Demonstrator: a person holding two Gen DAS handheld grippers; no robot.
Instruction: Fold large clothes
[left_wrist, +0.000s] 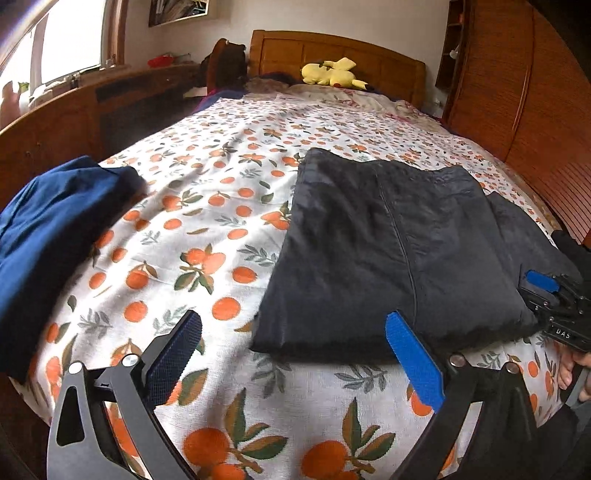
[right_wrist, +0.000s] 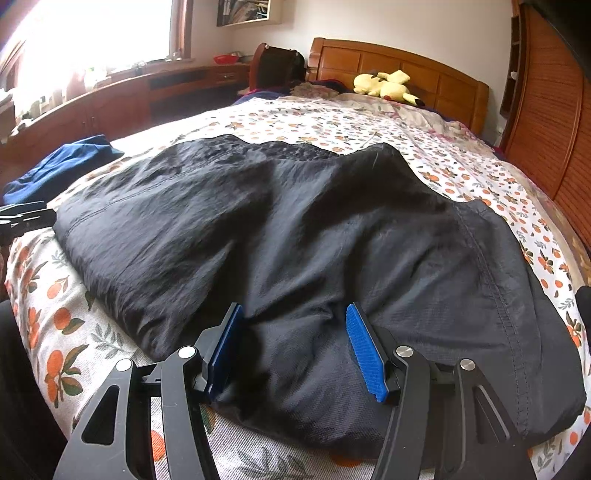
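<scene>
Black garment (right_wrist: 295, 229) between parted right gripper (right_wrist: 295, 350) fingers (right_wrist: 365, 350).

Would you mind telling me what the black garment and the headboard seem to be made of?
The black garment looks like a thin synthetic weave, perhaps nylon: matte with a faint sheen, fine crinkles and stitched seams. The headboard appears to be varnished wood, orange-brown, glossy, with raised panels. Neither can be confirmed by look alone.
</scene>
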